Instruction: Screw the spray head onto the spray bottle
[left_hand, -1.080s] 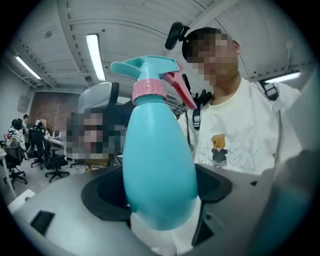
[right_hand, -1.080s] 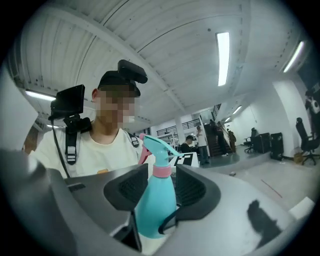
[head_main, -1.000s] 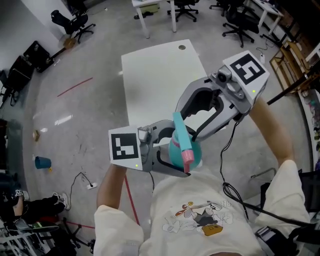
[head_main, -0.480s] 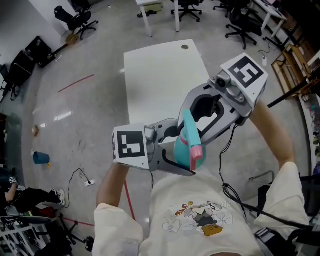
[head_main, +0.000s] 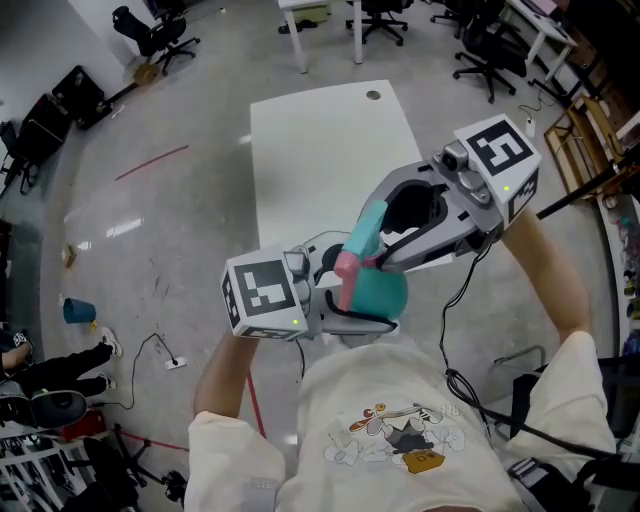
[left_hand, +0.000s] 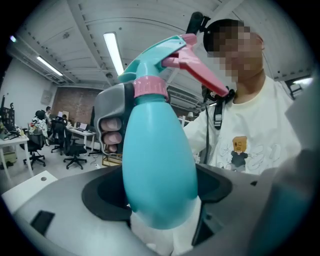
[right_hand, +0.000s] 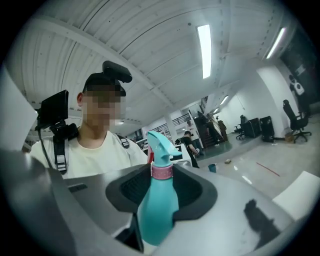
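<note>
A teal spray bottle (head_main: 388, 292) hangs in the air in front of the person's chest, over the floor. My left gripper (head_main: 372, 312) is shut on its lower body (left_hand: 157, 165). The teal spray head (head_main: 365, 232) with its pink trigger (head_main: 347, 270) sits on the neck above a pink collar (left_hand: 150, 86). My right gripper (head_main: 376, 262) reaches in from the upper right. Its jaws have just been closing and now press on the spray head at the collar. In the right gripper view the bottle (right_hand: 157, 210) stands between the jaws with the spray head (right_hand: 160, 142) on top.
A white table (head_main: 320, 150) lies ahead, beyond the grippers. Office chairs (head_main: 370, 15) stand at the far side. A blue cup (head_main: 78, 312) and a cable (head_main: 165, 360) lie on the floor at the left. A black cable (head_main: 470, 390) runs down from the right gripper.
The pink trigger has swung from the bottle's right, toward the person, round to its left. Both grippers sank slightly with the bottle, and the bottle leans further over.
</note>
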